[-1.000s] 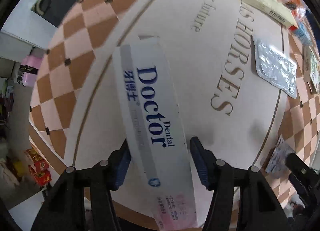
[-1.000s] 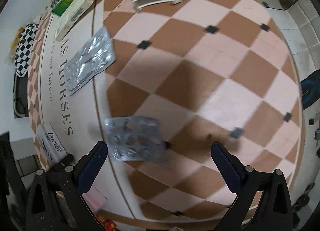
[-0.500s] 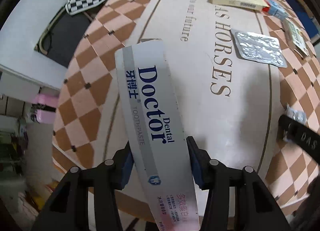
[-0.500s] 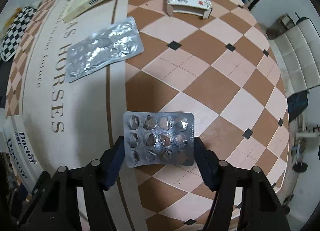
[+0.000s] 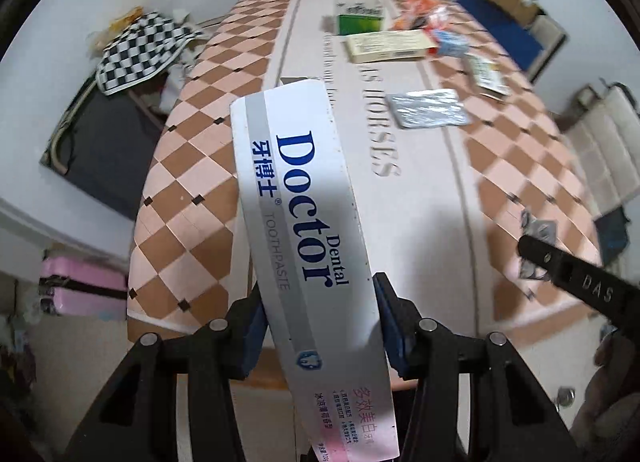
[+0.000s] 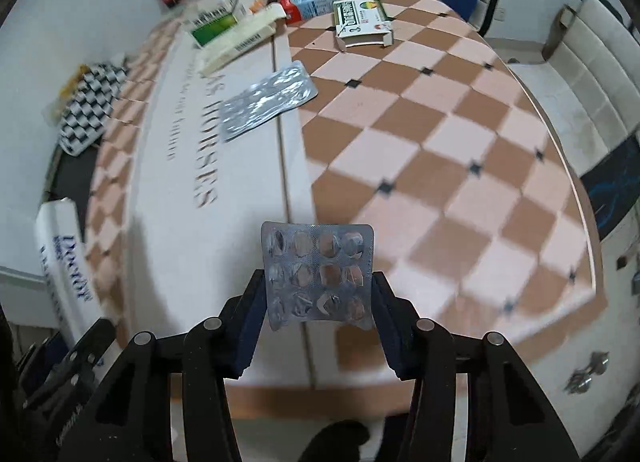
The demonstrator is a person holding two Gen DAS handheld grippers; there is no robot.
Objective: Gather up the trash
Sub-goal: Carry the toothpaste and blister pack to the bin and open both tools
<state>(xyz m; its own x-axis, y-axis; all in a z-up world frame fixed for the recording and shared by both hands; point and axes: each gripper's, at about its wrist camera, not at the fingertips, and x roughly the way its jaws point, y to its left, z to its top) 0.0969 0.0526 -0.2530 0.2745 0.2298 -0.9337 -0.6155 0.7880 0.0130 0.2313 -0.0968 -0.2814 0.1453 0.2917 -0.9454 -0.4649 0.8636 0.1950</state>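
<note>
A long white "Doctor Dental" toothpaste box is clamped between the blue pads of my left gripper and hangs above the chequered table. My right gripper has its jaws closing on a small silver blister pack. The pads press its two side edges and it is held upright, clear of the table. The left wrist view shows that pack at the right edge. In the right wrist view the toothpaste box appears at the far left.
A larger foil blister sheet lies mid-table. At the far end are a cream box, a green box, an opened medicine carton, a drink carton and wrappers. A chequered cloth lies left, a white chair right.
Both grippers rose away from the table. The right jaws went from wide open around the small blister pack to pressing on it and lifting it. The left lifted the toothpaste box.
</note>
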